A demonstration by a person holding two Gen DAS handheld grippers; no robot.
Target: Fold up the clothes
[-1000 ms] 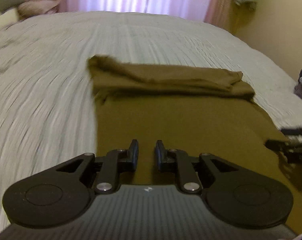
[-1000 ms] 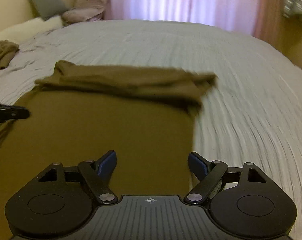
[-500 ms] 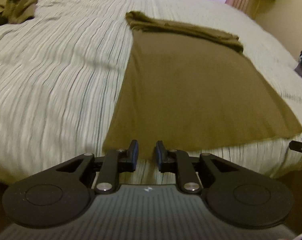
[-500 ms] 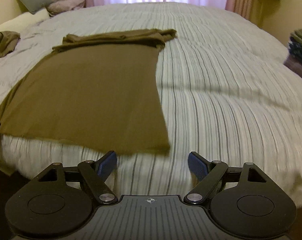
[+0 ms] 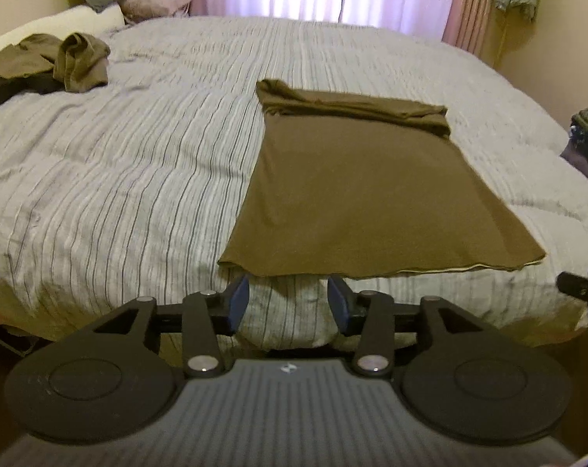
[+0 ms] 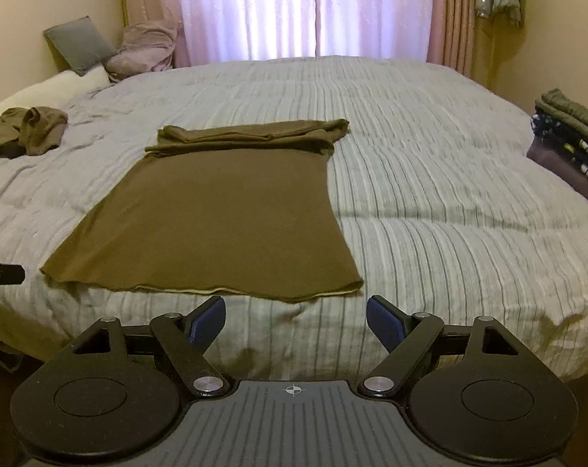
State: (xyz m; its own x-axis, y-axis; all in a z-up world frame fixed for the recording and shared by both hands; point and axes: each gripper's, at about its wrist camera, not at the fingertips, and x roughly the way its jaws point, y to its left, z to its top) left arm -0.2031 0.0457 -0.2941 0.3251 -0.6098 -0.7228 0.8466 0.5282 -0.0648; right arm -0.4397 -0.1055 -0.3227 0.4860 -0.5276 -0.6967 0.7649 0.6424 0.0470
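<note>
An olive-brown garment [image 5: 356,190] [image 6: 224,214] lies flat on the striped bed, its far end folded over into a thick band and its hem at the bed's near edge. My left gripper [image 5: 288,301] hangs open just short of the hem's left part, holding nothing. Near the hem's right corner my right gripper [image 6: 296,321] is open wide and empty. Each gripper's tip shows at the edge of the other's view: the right gripper's tip [image 5: 581,286] and the left gripper's tip [image 6: 2,274].
The grey striped bed [image 6: 430,202] fills both views. A crumpled olive garment [image 5: 72,62] [image 6: 33,128] lies at the far left. A stack of folded clothes [image 6: 570,132] sits at the right. Pillows [image 6: 80,44] and curtains [image 6: 305,7] stand behind.
Both grippers have drawn back from over the garment to beyond the bed's near edge. The left gripper, shut before, has opened. The garment lies flat, released.
</note>
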